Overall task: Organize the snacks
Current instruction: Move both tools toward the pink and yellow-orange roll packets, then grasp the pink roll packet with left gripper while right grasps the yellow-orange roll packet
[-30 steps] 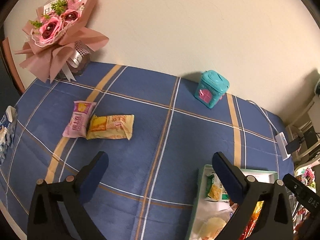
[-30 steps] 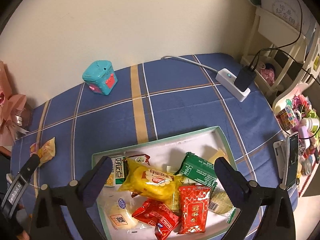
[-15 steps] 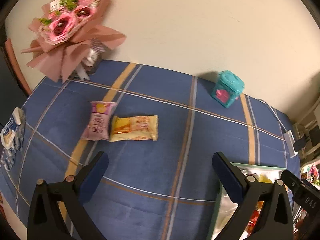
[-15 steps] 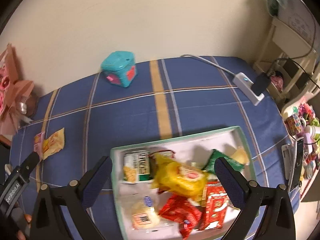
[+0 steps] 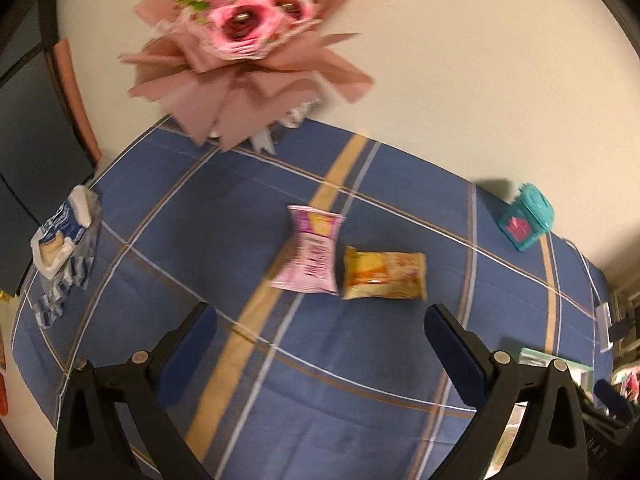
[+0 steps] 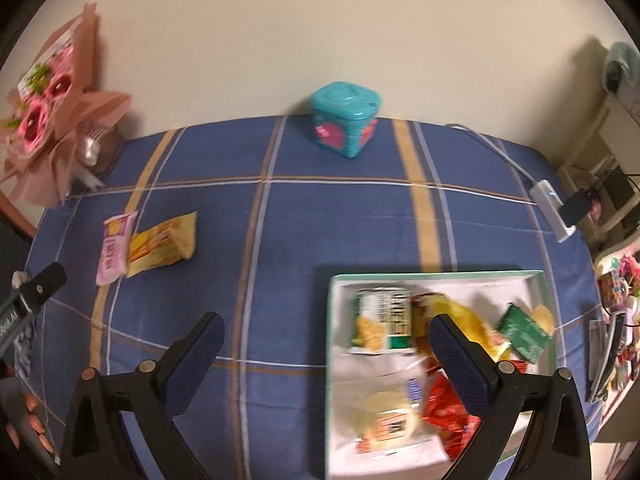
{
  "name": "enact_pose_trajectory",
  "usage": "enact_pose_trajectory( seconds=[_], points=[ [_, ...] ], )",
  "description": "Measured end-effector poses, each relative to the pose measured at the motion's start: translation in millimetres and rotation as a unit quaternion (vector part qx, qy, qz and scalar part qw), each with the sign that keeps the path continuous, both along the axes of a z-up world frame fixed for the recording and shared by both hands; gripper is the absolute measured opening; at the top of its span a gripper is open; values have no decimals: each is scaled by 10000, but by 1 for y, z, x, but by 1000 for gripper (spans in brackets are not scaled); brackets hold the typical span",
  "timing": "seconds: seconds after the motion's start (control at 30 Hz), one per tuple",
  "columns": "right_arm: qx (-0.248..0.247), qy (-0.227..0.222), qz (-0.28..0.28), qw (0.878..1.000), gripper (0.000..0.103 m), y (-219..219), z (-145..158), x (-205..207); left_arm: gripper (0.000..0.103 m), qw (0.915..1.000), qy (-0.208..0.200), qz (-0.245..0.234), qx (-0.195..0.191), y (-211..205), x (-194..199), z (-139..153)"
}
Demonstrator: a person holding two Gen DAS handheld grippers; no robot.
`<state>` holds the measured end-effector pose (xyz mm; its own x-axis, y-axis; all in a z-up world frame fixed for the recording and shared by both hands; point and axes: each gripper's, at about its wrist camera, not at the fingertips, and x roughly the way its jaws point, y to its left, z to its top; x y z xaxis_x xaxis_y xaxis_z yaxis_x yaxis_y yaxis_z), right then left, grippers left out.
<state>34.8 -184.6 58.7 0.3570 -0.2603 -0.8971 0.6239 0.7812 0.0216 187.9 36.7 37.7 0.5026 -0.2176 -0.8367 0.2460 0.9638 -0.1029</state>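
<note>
Fingers of the left gripper [image 5: 320,344] stood spread wide with nothing between them, aimed down at the two loose packets on the blue plaid tablecloth [image 5: 360,364]. That pose suited an approach: jaws wide enough to straddle a flat pouch from above. The pink snack packet [image 5: 312,254] and the yellow snack packet [image 5: 384,276] lay side by side, touching or nearly so, just ahead of the fingertips and well apart from everything else, probably because they had not yet been gathered. The right gripper [image 6: 326,350] was likewise spread and empty, hanging over the near left edge of the green-rimmed tray [image 6: 536,276], where the other snacks already lay heaped: a green-and-white pack [image 6: 382,318], a green pouch [image 6: 522,332], red wrappers [image 6: 448,412]. Judging by that, the tray was the collecting place, and the right tool waited beside it. Farther back, a teal box [image 6: 346,126] and a pink bouquet [image 5: 244,40] stood against the wall, out of the way.
</note>
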Motion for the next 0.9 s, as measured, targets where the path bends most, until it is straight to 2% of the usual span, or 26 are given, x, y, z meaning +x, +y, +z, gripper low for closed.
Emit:
enact_pose_trajectory(
  seconds=[0.27, 0.47, 0.57, 0.63, 0.9],
  points=[
    [67, 53, 309, 9995, 103, 29, -15, 26, 103, 9994, 99, 306, -105, 39, 22, -11],
    [106, -16, 366, 9993, 103, 36, -26, 41, 103, 9991, 244, 345, -1, 41, 36, -31],
    [118, -116, 422, 9990, 103, 37, -29, 54, 103, 9992, 358, 164, 62, 31, 49, -40],
    [105, -174, 498, 9986, 103, 39, -33, 67, 103, 9992, 406, 19, -60, 26, 59, -41],
    [272, -241, 860, 9956, 103, 57, -50, 121, 103, 9974, 689, -178, -79, 16, 95, -47]
  ],
)
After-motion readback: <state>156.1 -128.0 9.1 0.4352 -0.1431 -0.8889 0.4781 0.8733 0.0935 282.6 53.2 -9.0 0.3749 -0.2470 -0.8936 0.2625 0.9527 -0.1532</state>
